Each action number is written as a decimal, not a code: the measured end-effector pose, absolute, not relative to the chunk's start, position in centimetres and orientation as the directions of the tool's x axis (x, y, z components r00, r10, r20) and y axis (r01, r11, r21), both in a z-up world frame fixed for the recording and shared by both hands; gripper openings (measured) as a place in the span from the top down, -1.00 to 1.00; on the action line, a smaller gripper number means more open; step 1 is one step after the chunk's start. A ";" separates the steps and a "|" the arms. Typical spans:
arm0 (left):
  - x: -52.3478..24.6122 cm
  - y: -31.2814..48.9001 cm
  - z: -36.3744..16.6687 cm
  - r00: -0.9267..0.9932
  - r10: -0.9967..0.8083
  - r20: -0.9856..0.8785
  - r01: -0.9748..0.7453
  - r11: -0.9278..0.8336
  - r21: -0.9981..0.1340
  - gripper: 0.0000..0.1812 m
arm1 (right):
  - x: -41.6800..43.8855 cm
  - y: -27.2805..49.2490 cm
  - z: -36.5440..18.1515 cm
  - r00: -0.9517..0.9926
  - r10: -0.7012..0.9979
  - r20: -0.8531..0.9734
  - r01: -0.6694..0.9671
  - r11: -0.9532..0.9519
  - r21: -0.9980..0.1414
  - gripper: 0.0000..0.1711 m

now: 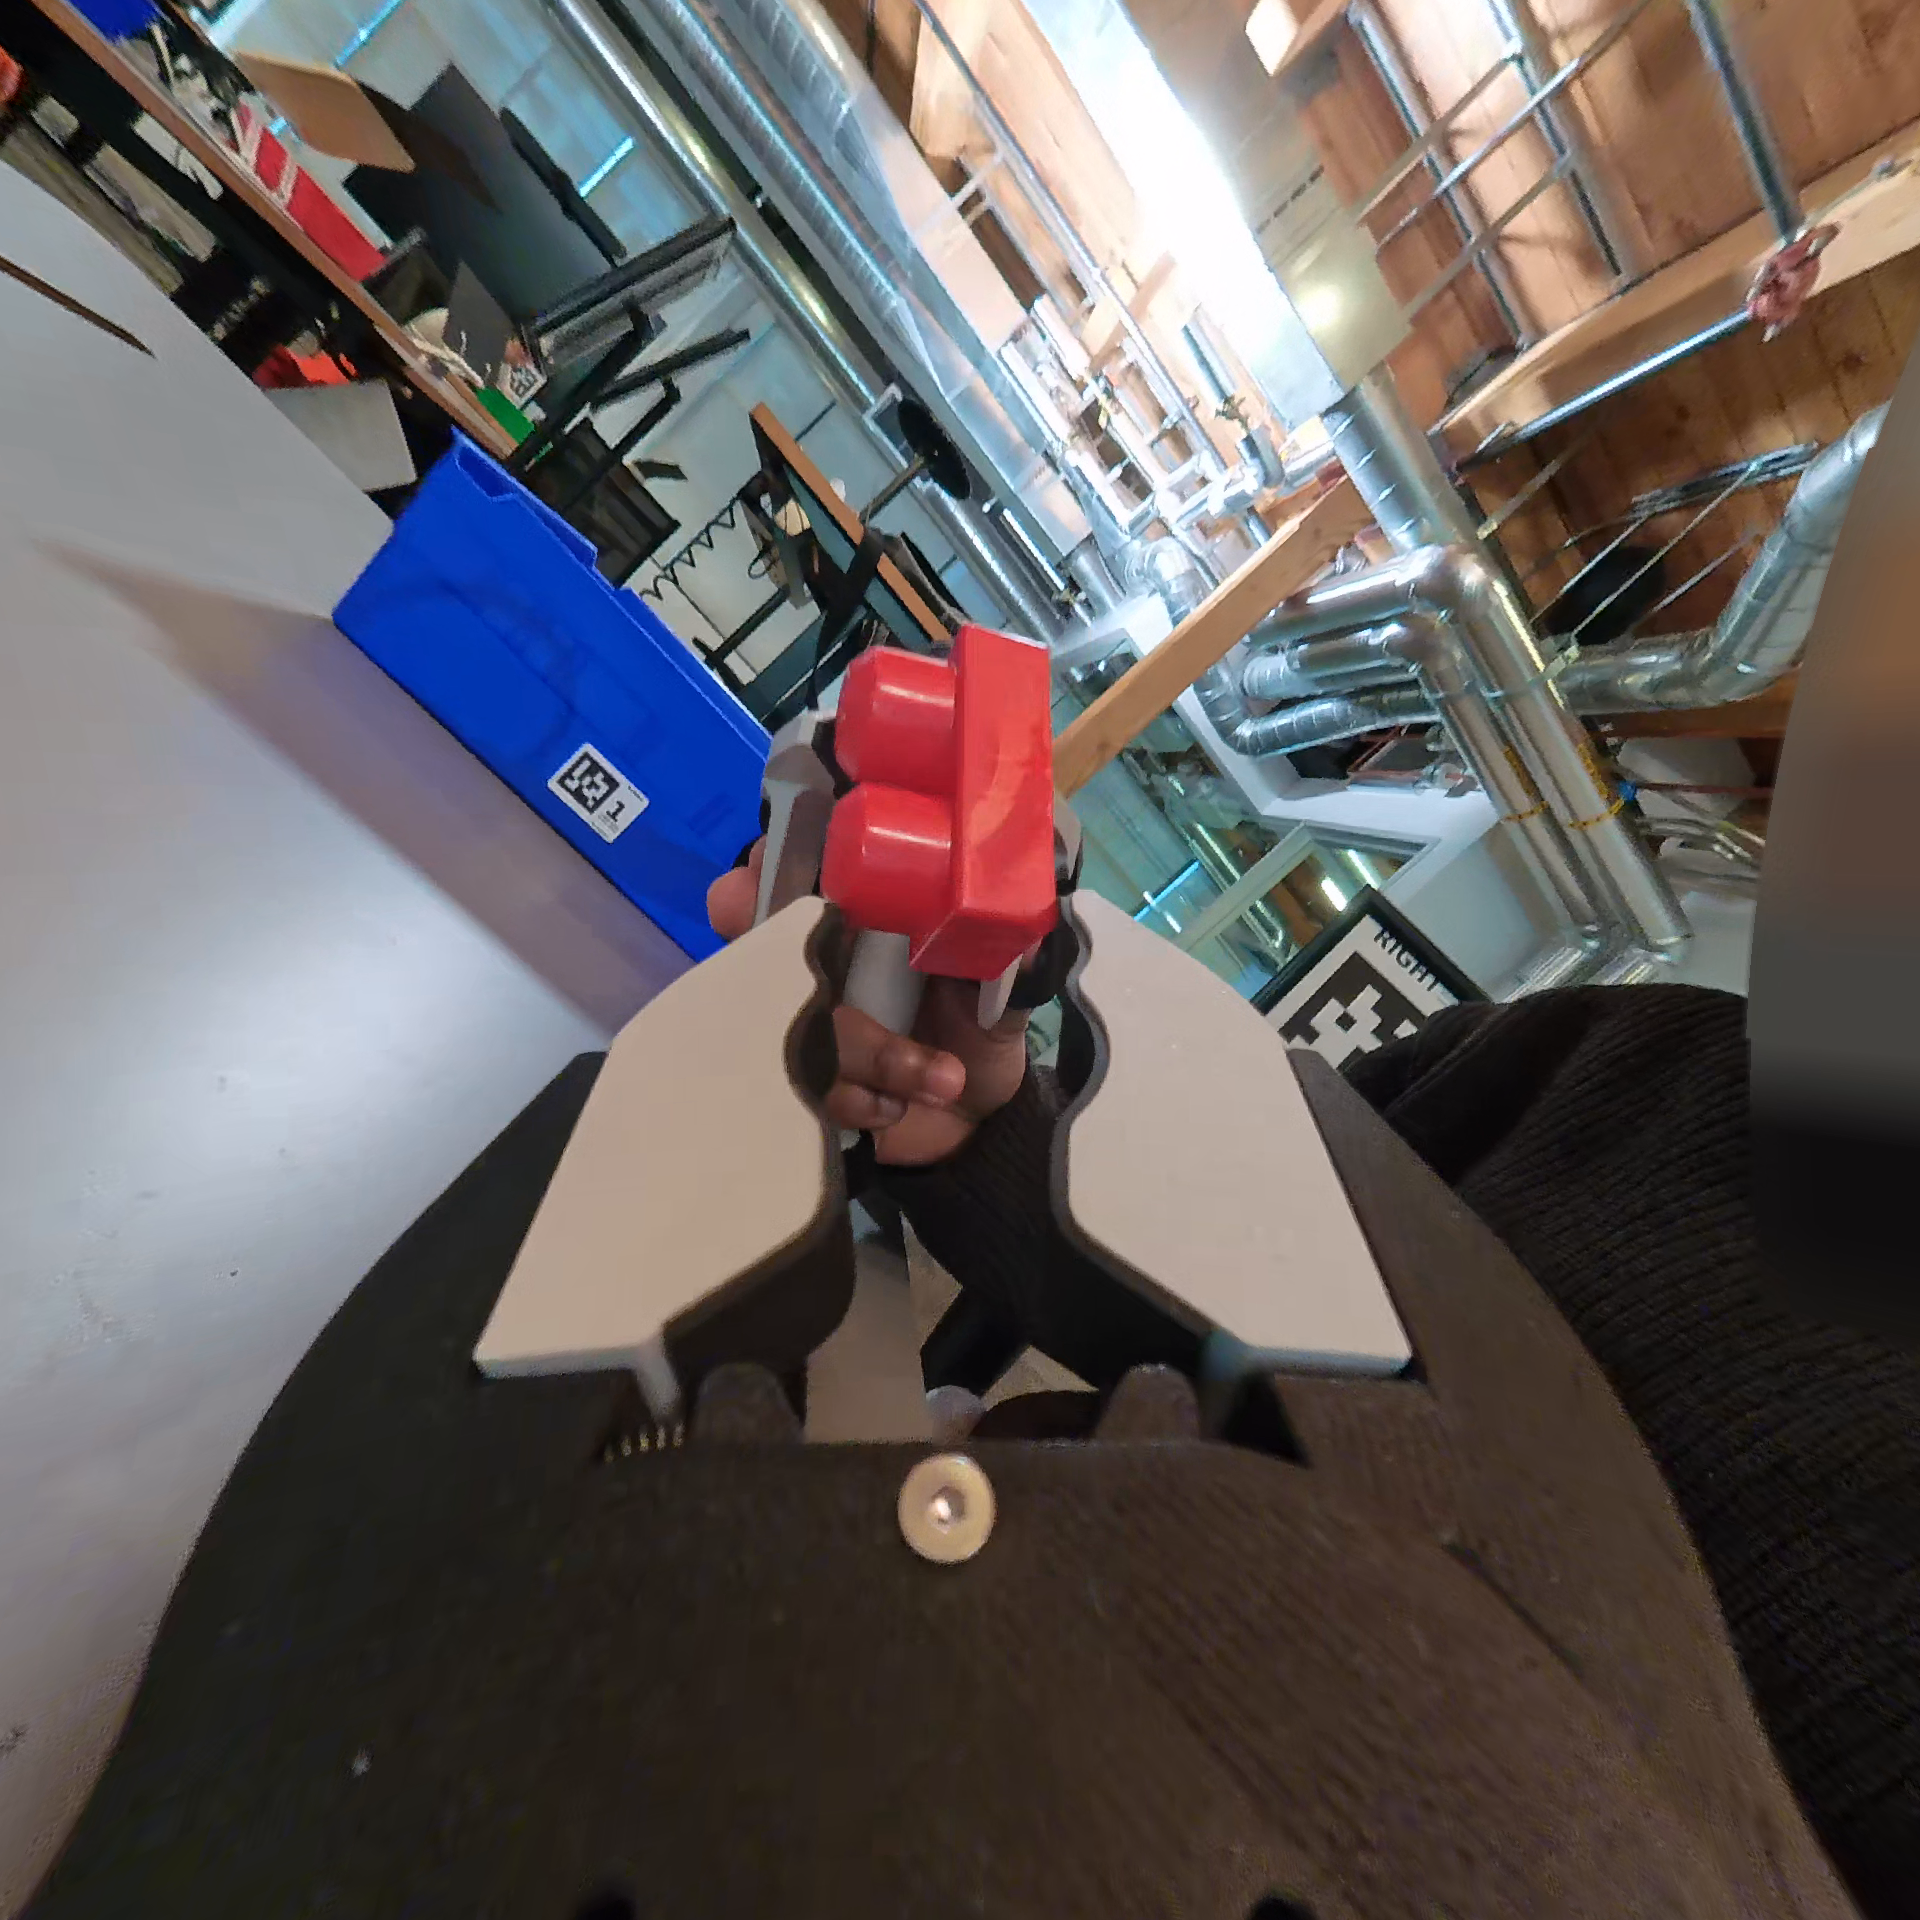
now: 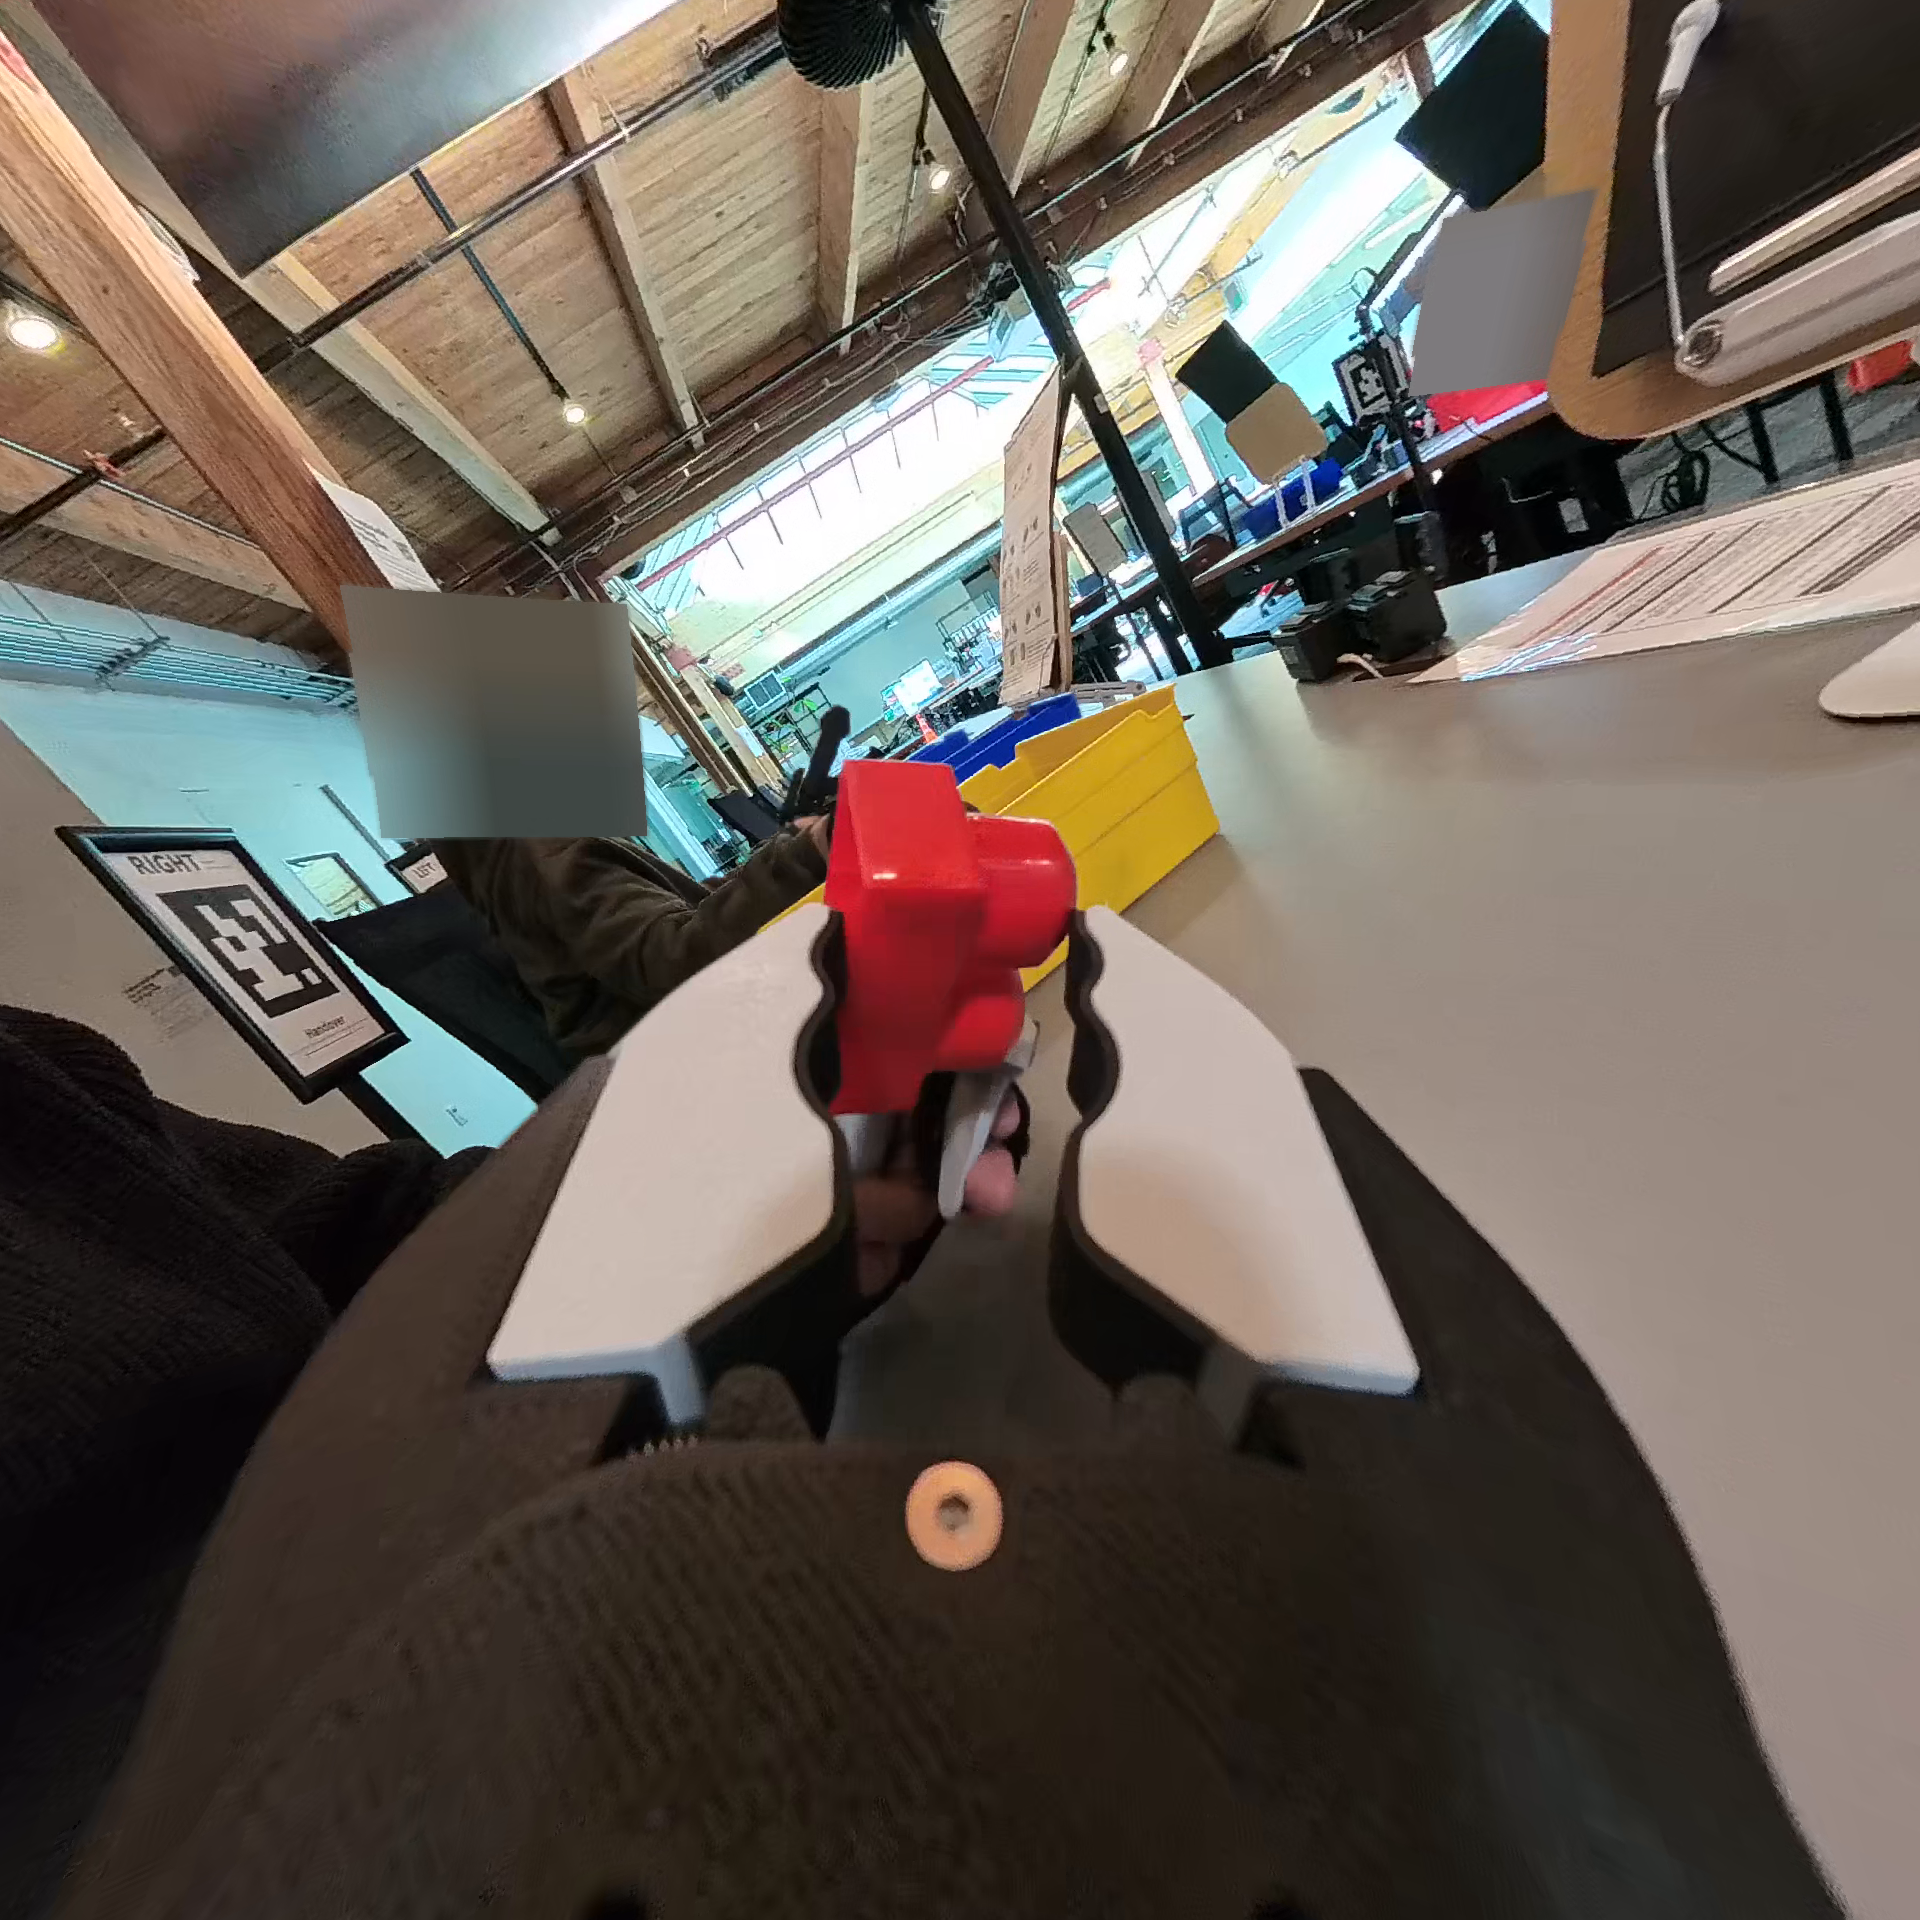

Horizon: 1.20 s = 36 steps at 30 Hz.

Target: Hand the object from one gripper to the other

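A red toy brick (image 2: 935,935) with two round studs is held up in the air above the grey table (image 2: 1507,987). My right gripper (image 2: 951,925) is shut on it, one pad on the flat base and the other on the stud tops. In the left wrist view the brick (image 1: 935,810) sits just past my left gripper (image 1: 945,925), whose jaws stand open around its lower corner. The right gripper's grey fingers (image 1: 792,831) flank the brick there. The left gripper's grey fingers (image 2: 977,1127) show under the brick, with a hand behind them.
A blue bin (image 1: 540,686) stands on the table to the left. A yellow tray (image 2: 1101,800) and a blue tray (image 2: 987,738) lie beyond the brick. A framed marker sign (image 2: 249,945) stands at the left. A seated person (image 2: 603,914) is behind. Papers (image 2: 1714,561) lie far right.
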<state>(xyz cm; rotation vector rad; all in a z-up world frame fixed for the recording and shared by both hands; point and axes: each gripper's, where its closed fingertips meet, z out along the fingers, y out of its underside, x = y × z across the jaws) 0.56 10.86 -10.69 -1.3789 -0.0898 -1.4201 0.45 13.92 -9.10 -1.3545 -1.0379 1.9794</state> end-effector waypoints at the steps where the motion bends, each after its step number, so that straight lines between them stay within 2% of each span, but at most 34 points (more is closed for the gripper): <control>1: 0.2 10.9 -10.5 0.270 -0.614 0.741 0.714 -0.389 -0.583 0.58 | 0.4 13.9 -9.1 -0.366 0.760 -0.537 0.007 -0.575 -0.818 0.52; 3: -0.4 11.0 -10.4 0.262 -0.607 0.750 0.738 -0.375 -0.561 0.56 | 0.4 13.7 -9.3 -0.365 0.761 -0.536 0.021 -0.569 -0.822 0.52; 4: -0.5 11.1 -10.5 0.267 -0.597 0.757 0.743 -0.373 -0.556 0.49 | 0.3 13.6 -9.3 -0.361 0.770 -0.527 0.018 -0.559 -0.829 0.51; 7: 0.3 11.7 -11.3 0.297 -0.555 0.777 0.729 -0.393 -0.560 -0.01 | 0.4 13.3 -9.0 -0.375 0.772 -0.513 0.004 -0.552 -0.834 0.52; 9: 1.4 11.8 -12.0 0.336 -0.542 0.770 0.688 -0.417 -0.594 -0.11 | 0.4 13.3 -8.9 -0.385 0.758 -0.526 0.002 -0.569 -0.822 0.52; 12: 2.4 11.8 -12.1 0.433 -0.554 0.711 0.634 -0.374 -0.677 -0.05 | 0.4 13.3 -8.8 -0.391 0.740 -0.547 0.002 -0.594 -0.804 0.52; 18: 0.9 11.3 -10.7 0.562 -0.581 0.589 0.591 -0.215 -0.777 0.52 | -0.1 12.7 -9.3 -0.370 0.773 -0.515 0.017 -0.549 -0.836 0.52; 26: 0.4 11.4 -10.9 0.565 -0.567 0.599 0.590 -0.230 -0.774 0.53 | 0.0 13.1 -9.9 -0.342 0.763 -0.548 0.057 -0.566 -0.823 0.50; 29: -0.8 11.5 -11.2 0.552 -0.539 0.636 0.615 -0.252 -0.747 0.53 | 0.5 15.4 -9.6 -0.243 0.831 -0.501 -0.025 -0.522 -0.853 0.40; 32: -2.5 11.8 -11.6 0.544 -0.487 0.683 0.656 -0.260 -0.708 0.53 | 1.0 16.7 -9.4 -0.185 0.881 -0.436 -0.048 -0.451 -0.891 0.40; 34: -4.8 12.0 -11.7 0.670 -0.383 0.636 0.633 -0.154 -0.759 0.53 | 0.9 16.9 -9.9 -0.156 0.895 -0.418 -0.023 -0.427 -0.904 0.39; 36: -6.4 11.8 -11.5 0.836 -0.263 0.482 0.483 -0.066 -0.873 0.53 | 0.7 16.4 -10.3 -0.162 0.891 -0.423 0.005 -0.428 -0.904 0.40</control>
